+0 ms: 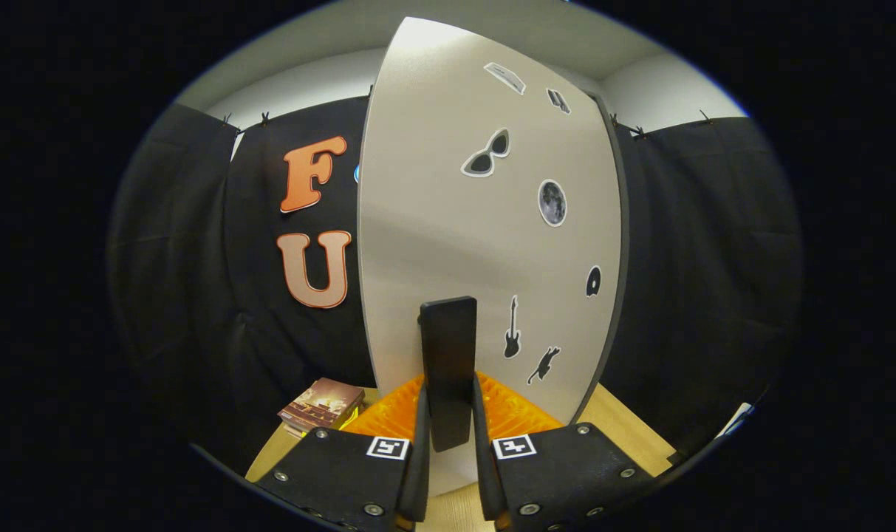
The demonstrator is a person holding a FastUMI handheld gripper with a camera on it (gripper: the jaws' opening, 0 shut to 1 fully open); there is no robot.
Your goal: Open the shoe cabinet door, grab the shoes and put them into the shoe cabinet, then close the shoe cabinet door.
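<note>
Jaws clamp the flat black door handle [448, 369] of the smooth, sticker-dotted cabinet door [448, 222].

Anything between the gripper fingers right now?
Yes, in the gripper view the door's dark upright handle sits between the fingers of the gripper, both pressing it.

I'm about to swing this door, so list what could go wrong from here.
1. The fingers grip only the slim black handle of the cabinet door; a crooked pull could let it slip out.
2. The book lies on the wooden floor just beside the door and may be struck.
</note>
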